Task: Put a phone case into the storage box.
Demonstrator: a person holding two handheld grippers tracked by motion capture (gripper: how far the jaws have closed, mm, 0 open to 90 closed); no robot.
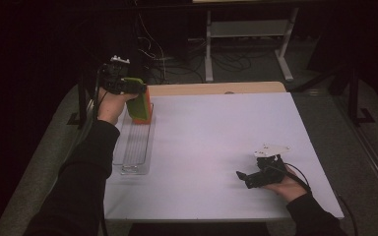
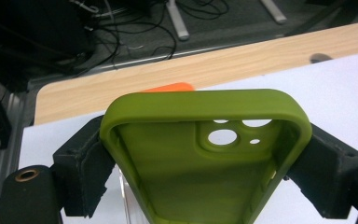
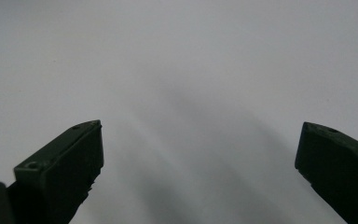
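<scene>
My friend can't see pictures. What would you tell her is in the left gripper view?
A green phone case is squeezed between the two black jaws of the left gripper, its hollow inside with the camera holes facing us. Behind its top edge peeks a bit of an orange thing. Farther back lie a white table, a wooden strip, and cables on the floor.

Floor cables (image 1: 177,54), table legs (image 1: 209,46)

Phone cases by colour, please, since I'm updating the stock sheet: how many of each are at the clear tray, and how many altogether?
Green phone case, clamped in the left gripper: 1
Orange phone case, standing in the clear tray: 1
Total: 2
</scene>
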